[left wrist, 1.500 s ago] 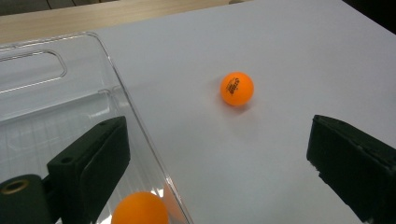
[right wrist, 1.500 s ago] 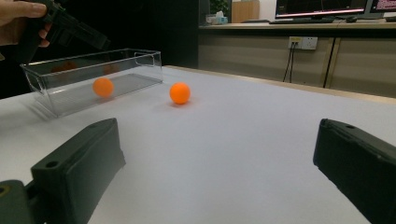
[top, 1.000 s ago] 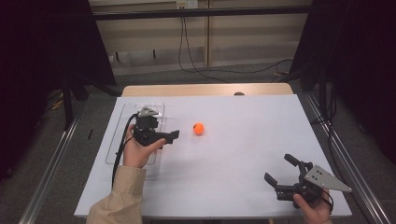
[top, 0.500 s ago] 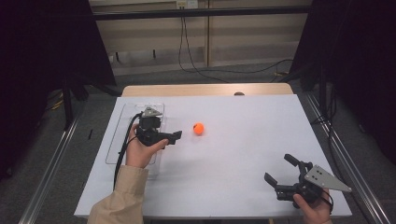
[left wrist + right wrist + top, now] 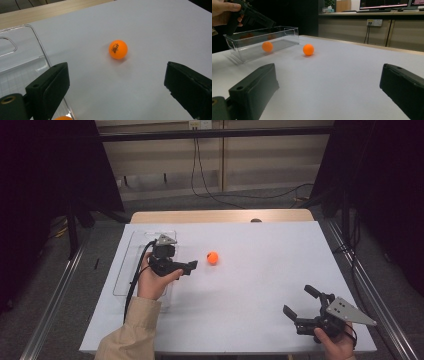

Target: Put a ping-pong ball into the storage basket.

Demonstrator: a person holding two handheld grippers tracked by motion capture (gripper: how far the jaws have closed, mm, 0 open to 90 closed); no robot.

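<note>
Left tool (image 5: pixel 116 85), jaws wide, lines up on orange ping-pong ball (image 5: pixel 118 49) beside clear bin (image 5: pixel 22 62); right tool (image 5: pixel 302 309) idles wide.

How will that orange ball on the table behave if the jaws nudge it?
The orange ball looks like a table-tennis ball: probably very light, likely to roll off at a touch on the flat white table. Its smooth round shell may slip from the open left hand-held gripper unless centred.

An orange ball (image 5: pixel 213 257) with small dark print lies alone on the white table, just right of the clear box (image 5: pixel 131 251).
</note>
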